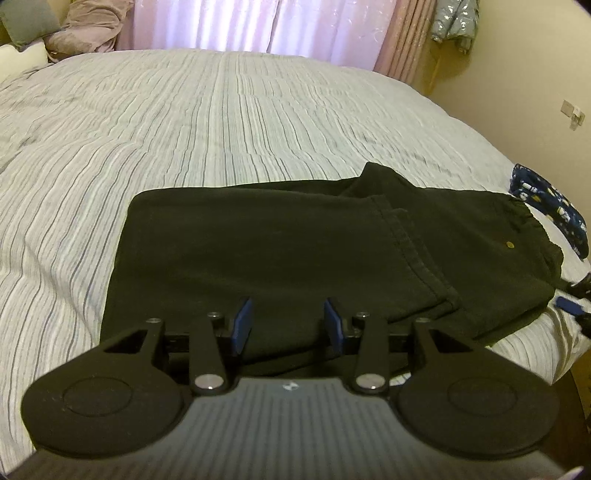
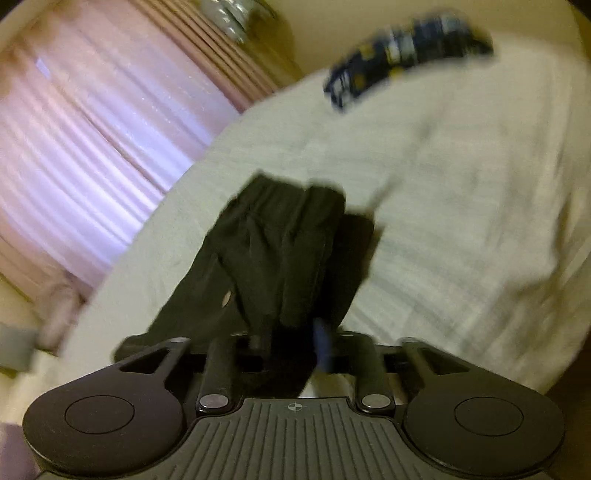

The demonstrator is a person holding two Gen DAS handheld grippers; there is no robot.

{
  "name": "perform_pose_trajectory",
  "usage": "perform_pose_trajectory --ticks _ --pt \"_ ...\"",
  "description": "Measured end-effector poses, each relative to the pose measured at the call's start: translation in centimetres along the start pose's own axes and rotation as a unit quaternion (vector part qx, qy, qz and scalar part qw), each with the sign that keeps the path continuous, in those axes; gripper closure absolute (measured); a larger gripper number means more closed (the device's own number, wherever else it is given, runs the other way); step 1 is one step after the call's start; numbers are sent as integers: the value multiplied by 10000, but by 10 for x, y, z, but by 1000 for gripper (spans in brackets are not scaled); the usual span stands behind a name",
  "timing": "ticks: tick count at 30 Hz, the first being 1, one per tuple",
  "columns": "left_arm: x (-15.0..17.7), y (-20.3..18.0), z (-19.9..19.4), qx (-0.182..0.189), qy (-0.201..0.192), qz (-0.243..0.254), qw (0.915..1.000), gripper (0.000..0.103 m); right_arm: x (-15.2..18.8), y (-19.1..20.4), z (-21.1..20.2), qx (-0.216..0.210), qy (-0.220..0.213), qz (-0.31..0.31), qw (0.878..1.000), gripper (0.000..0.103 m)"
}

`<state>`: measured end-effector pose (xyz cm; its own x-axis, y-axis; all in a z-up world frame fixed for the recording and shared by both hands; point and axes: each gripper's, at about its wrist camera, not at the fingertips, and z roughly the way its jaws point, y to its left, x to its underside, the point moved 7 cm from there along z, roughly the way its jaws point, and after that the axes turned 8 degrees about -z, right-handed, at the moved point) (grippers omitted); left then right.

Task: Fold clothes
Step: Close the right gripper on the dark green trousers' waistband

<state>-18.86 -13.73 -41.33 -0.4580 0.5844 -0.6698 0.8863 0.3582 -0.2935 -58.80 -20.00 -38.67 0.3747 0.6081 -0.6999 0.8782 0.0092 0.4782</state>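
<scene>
— Trousers [image 1: 280, 243], black, folded over themselves and lying flat on the striped bedspread [image 1: 147, 140], near the bed's right side. Where does the long axis run?

— In the left wrist view, left to right: a straight folded edge on the left, the gathered waistband [image 1: 524, 218] with a small brass-coloured stud on the right. One hemmed leg end lies across the top layer, slanting toward the near edge.

— And the left claw [image 1: 288, 325]?

— Wide open, blue pads apart, nothing between them — it sits just over the near edge of the cloth.

— Does the right wrist view match?

— It shows what the left cannot: the right claw [image 2: 291, 343] with black fabric bunched between its fingers, so it is closed on the trousers [image 2: 280, 258], and the cloth rises from the claw toward the waistband. That view is heavily blurred, though, so the fold lines are hard to read.

— Anything around them?

— A navy patterned garment [image 1: 550, 206] just beyond the waistband at the bed's right edge; the right view has it [image 2: 406, 48] too, smeared. Behind the bed, pink curtains [image 1: 258, 26]; pillows [image 1: 66, 33] at the far left corner show only in the left view.
</scene>
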Motion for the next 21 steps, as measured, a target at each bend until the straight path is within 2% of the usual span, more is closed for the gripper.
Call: perform_pose_trajectory --ticks 2,4,7,9,10,13,15,18,21 --pt "-1 2 1 -10 0 -31 10000 67 -5 10 -18 245 -349 -367 9984 60" --pt "-1 0 -1 22 -17 -11 10000 67 -5 26 -26 7 -550 -664 9963 60" --pt "-2 -1 -2 53 -38 -30 10000 67 7 42 -17 -477 -254 -832 9951 61" --pt "-2 0 -4 55 -44 -62 10000 67 22 38 -6 -348 34 -856 9957 61" --pt "-2 2 -4 35 -41 -77 10000 67 29 35 0 -208 173 -913 9955 65" --pt "-2 8 -4 -40 -29 -124 9999 67 40 15 0 -241 570 -363 9974 65" --pt "-4 12 -6 -22 -36 -197 9998 67 35 6 -1 -558 522 246 9968 65" --pt "-7 15 -8 38 -61 -279 9996 67 25 -7 -4 -969 455 1085 9883 64" --pt "-9 18 -11 86 -82 -334 9994 67 12 -29 8 -995 340 1732 9793 64"
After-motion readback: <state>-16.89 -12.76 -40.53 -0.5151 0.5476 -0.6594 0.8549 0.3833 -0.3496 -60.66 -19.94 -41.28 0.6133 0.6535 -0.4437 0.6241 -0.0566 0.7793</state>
